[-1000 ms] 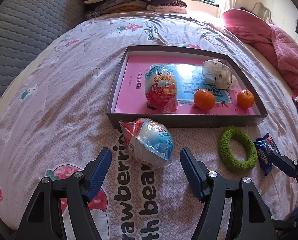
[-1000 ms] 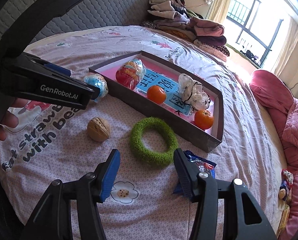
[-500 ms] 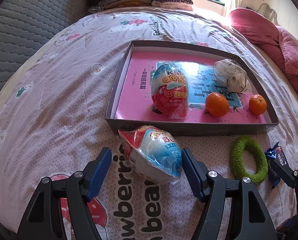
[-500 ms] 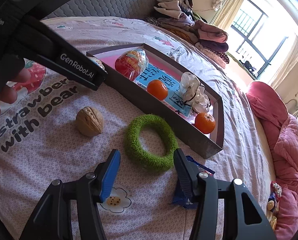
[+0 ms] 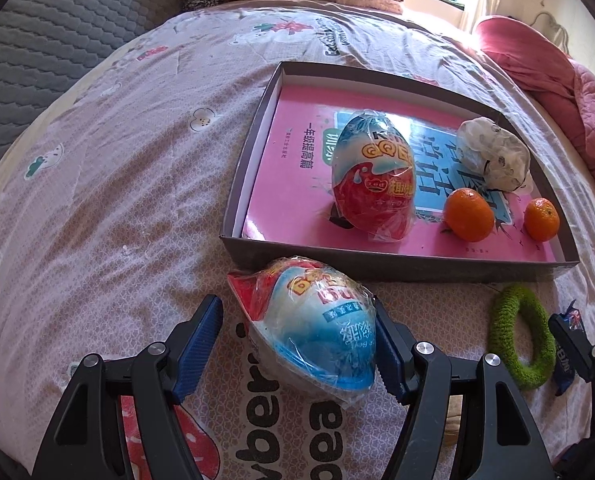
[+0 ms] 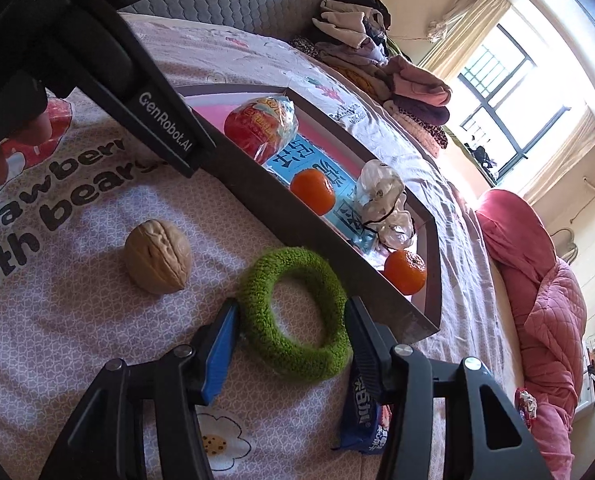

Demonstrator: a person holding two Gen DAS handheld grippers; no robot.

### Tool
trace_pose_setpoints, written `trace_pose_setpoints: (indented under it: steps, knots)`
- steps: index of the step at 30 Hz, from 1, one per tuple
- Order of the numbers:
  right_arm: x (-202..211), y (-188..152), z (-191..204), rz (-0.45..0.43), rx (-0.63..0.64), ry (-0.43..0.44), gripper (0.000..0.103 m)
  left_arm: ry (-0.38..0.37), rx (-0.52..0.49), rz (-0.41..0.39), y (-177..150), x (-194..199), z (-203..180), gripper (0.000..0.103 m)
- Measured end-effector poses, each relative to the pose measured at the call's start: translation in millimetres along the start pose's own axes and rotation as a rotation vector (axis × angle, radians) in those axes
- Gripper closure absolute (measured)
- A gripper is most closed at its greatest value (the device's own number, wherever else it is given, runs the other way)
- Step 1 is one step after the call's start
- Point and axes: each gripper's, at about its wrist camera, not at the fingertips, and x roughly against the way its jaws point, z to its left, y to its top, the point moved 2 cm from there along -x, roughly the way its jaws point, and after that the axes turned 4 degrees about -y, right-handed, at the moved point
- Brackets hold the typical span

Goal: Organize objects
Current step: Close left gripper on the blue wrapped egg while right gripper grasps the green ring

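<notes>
Working across the wide pink printed bedspread (image 5: 97, 200), I am bringing both tools down beside the shallow dark tray (image 5: 397, 268), which sits right of centre in the left view and is already holding a red-and-blue wrapped egg (image 5: 373, 184), a crumpled white bag (image 5: 493, 152) and two oranges (image 5: 469, 214).

My left gripper (image 5: 297, 344) is standing wide open around the second wrapped egg (image 5: 313, 328), lying just before the tray's near wall at lower centre; the right pad is touching its film, the left pad is apart from it.

My right gripper (image 6: 289, 344) is narrowing around the green fuzzy ring (image 6: 293, 312) at lower centre of its view, pads at the ring's outer edges, though I cannot tell whether they are pressing yet. A walnut (image 6: 157, 256) is lying to the left, and a blue snack packet (image 6: 361, 412) is lying under the right finger.

The risks, as I am judging them: the slick film letting the egg squirt out, the soft ring folding, the packet being snagged, and the yielding bedding tipping things.

Folded clothes (image 6: 377, 60) are piled at the top, near a bright window (image 6: 497, 92).
</notes>
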Motion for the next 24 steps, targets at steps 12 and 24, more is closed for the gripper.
trace_pose_setpoints:
  steps: [12,24]
  knots:
    - [-7.0,4.2,2.6,-0.007,-0.032,0.060,0.088,-0.034,-0.004,-0.001,2.2,-10.9,2.6,0.047]
    - [-4.4,3.0,-7.6,-0.005,-0.113,0.122,0.089,-0.051,-0.019,-0.022,1.1,-7.9,3.1,0.049]
